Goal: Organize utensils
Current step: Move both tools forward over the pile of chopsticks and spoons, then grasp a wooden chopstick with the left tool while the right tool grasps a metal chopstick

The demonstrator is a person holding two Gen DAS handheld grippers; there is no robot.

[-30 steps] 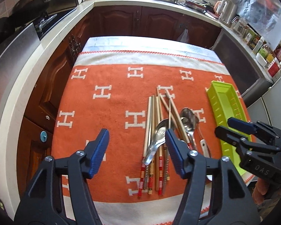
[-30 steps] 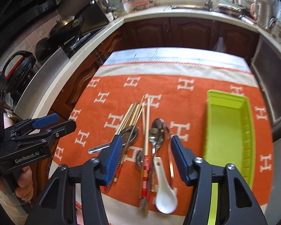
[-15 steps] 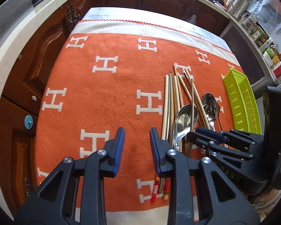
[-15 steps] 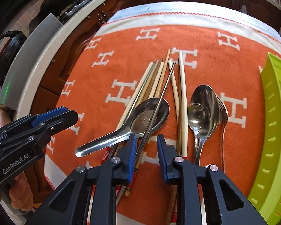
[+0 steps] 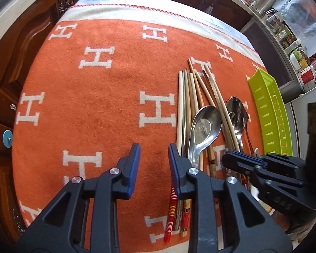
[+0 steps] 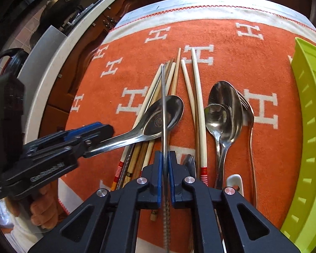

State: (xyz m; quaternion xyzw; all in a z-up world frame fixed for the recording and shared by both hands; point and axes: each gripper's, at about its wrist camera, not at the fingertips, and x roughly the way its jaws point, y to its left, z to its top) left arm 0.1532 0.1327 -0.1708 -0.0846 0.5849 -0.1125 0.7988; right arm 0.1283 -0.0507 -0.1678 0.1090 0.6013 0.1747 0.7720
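Observation:
A pile of wooden chopsticks (image 5: pixel 191 97) and metal spoons lies on the orange cloth (image 5: pixel 107 97). My right gripper (image 6: pixel 164 164) is shut on a metal chopstick (image 6: pixel 163 97) that lies across the big steel spoon (image 6: pixel 164 116). My left gripper (image 5: pixel 153 158) stands partly open just left of the pile, nothing between its fingers; in the right wrist view (image 6: pixel 94 132) it sits at the big spoon's handle end. Two more spoons (image 6: pixel 225 109), a fork (image 6: pixel 249 113) and a white ceramic spoon (image 6: pixel 233 179) lie to the right.
A lime-green plastic tray (image 6: pixel 311 126) stands along the cloth's right side, also in the left wrist view (image 5: pixel 269 109). Wooden cabinets and a white counter (image 6: pixel 59 50) run along the left. Bottles and jars (image 5: pixel 297 57) stand at the far right.
Both grippers have come down close to the pile. My right gripper has closed on the metal chopstick. My left gripper has narrowed from wide open and moved to the big spoon's handle.

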